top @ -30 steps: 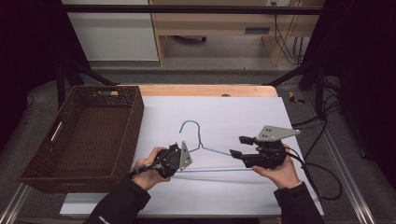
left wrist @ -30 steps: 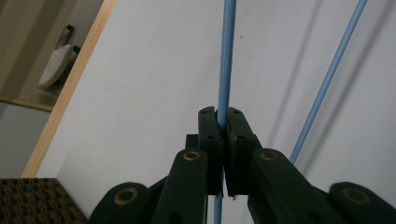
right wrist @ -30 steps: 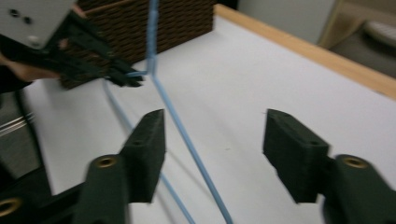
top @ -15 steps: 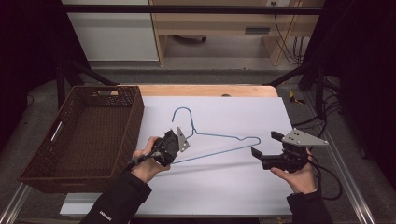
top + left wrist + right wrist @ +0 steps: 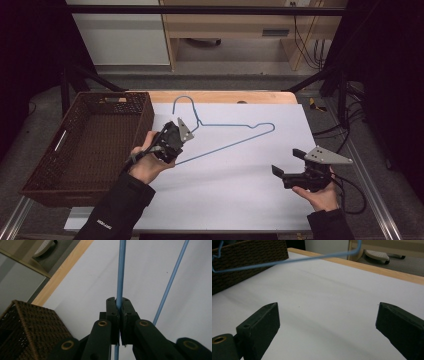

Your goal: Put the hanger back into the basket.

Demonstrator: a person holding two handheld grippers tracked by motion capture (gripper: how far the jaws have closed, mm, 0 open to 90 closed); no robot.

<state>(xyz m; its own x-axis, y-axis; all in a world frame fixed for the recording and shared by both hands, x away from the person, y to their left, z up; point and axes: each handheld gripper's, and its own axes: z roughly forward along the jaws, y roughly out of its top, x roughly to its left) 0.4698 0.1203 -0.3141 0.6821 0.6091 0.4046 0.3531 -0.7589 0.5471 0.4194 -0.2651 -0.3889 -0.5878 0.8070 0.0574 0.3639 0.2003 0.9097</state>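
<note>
Blue wire hanger [image 5: 225, 135] clamped in left gripper [image 5: 172, 142] jaws, right gripper [image 5: 285, 167] jaws apart, empty

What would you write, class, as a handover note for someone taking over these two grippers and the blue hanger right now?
Left gripper: shut on the blue wire hanger, gripping its lower bar near the left corner, beside the wicker basket.
Right gripper: jaws have just been opening, nothing between them; it sits low over the white sheet, apart from the hanger.
Done: the hanger is held by the left gripper alone.
Left: probably carry it into the basket, which looks empty; the hanger is not yet over it.
</note>
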